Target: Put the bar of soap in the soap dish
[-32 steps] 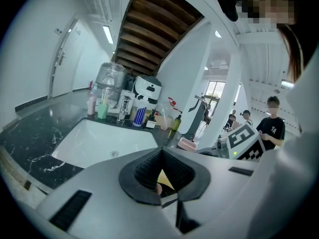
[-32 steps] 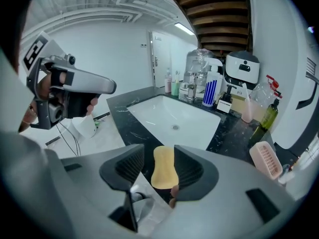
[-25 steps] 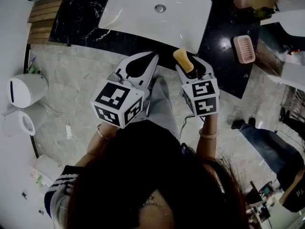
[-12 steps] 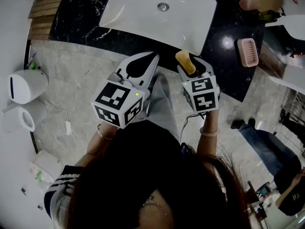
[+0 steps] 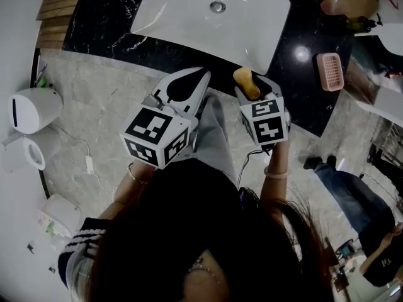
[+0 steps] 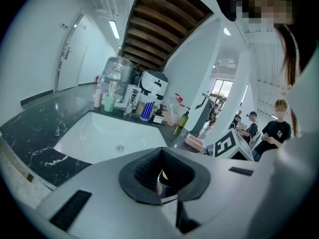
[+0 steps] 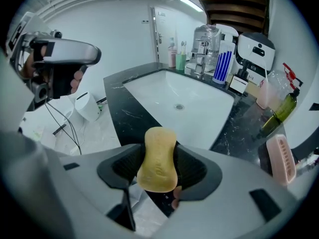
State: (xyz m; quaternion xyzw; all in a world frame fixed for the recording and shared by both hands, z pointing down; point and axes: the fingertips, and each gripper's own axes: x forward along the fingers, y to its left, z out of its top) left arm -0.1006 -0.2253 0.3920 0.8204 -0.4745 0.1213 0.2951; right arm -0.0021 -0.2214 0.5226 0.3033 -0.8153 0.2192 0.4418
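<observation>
Right claw is opening its jaws, the bar of soap upright between its pads at the counter's near edge. Left claw is closed together, empty. Pink soap dish sits on the counter, right of the sink

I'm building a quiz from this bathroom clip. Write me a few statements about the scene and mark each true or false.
1. The yellow bar of soap sits between the right gripper's jaws. True; the pads grip it, though the jaws are opening.
2. The pink ribbed soap dish lies inside the white sink. False: it lies on the black countertop, beside the sink.
3. The left gripper holds a sponge. False: nothing is between its jaws.
4. The soap dish is empty. True.
</observation>
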